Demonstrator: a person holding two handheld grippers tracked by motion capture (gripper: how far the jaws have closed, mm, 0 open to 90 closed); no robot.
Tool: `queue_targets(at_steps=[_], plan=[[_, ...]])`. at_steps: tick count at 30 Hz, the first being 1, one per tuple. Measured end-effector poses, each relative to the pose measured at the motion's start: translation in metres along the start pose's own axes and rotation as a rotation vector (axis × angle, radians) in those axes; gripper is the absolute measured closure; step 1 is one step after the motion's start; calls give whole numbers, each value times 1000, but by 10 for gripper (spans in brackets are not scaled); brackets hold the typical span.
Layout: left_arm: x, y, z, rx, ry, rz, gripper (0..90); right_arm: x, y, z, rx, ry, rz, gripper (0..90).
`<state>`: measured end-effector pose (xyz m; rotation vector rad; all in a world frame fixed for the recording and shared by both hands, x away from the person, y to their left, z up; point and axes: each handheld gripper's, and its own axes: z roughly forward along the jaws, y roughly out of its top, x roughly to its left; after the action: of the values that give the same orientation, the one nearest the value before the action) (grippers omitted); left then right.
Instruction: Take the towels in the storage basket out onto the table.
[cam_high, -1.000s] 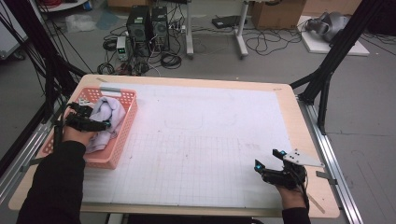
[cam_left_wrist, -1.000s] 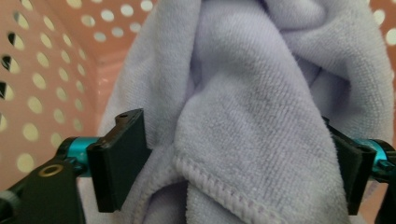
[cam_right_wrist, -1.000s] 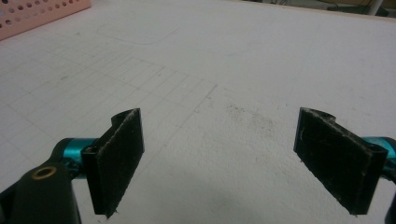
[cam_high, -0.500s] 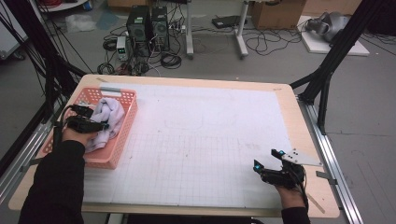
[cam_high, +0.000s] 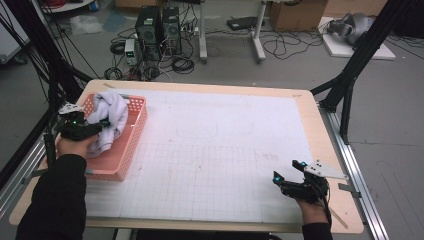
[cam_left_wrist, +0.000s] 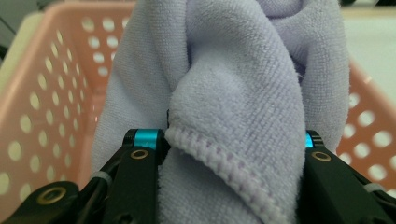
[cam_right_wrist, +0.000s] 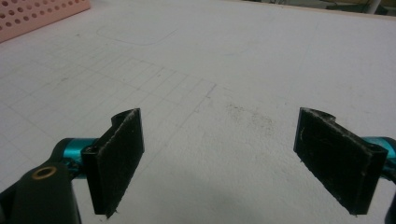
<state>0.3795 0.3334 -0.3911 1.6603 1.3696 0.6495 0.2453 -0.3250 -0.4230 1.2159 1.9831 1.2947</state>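
A lavender towel (cam_high: 111, 114) lies bunched in the pink perforated basket (cam_high: 119, 165) at the table's left side. My left gripper (cam_high: 102, 125) reaches into the basket; its jaws have just been closing and are shut on a thick fold of the towel (cam_left_wrist: 243, 93), whose stitched hem runs between the two black fingers (cam_left_wrist: 140, 168). The towel hangs slightly raised in front of the basket wall (cam_left_wrist: 42, 102). Near the front right of the table, my right gripper (cam_high: 286, 171) rests low over the mat, jaws wide apart. Nothing sits between its pads (cam_right_wrist: 116, 158).
A white gridded mat (cam_high: 220, 150) covers the wooden tabletop, with a faint pencil outline near its middle. Black frame struts stand at both sides. Computers and cables lie on the floor beyond the far edge.
The left gripper's jaws closed on the towel in the basket, and the hand lifted a little, pulling the towel up into a taller bunch. The right gripper stayed put.
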Motion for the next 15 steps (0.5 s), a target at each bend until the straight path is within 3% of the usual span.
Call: queue_targets(at_steps=[1, 4, 5, 14, 15], plan=[[-1, 2, -4, -39, -16, -5, 598, 0, 0, 0, 2, 0, 0, 147], [-3, 4, -8, -76, -33, -10, 598, 1, 0, 1, 1, 3, 3, 147], [-5, 6, -12, -108, -43, -9, 597, 2, 1, 1, 2, 3, 3, 147], [-14, 16, -24, -215, -89, 12, 597, 2, 1, 3, 5, 9, 0, 147], [-18, 20, -28, -260, -105, -3, 597, 2, 1, 3, 3, 9, -3, 147]])
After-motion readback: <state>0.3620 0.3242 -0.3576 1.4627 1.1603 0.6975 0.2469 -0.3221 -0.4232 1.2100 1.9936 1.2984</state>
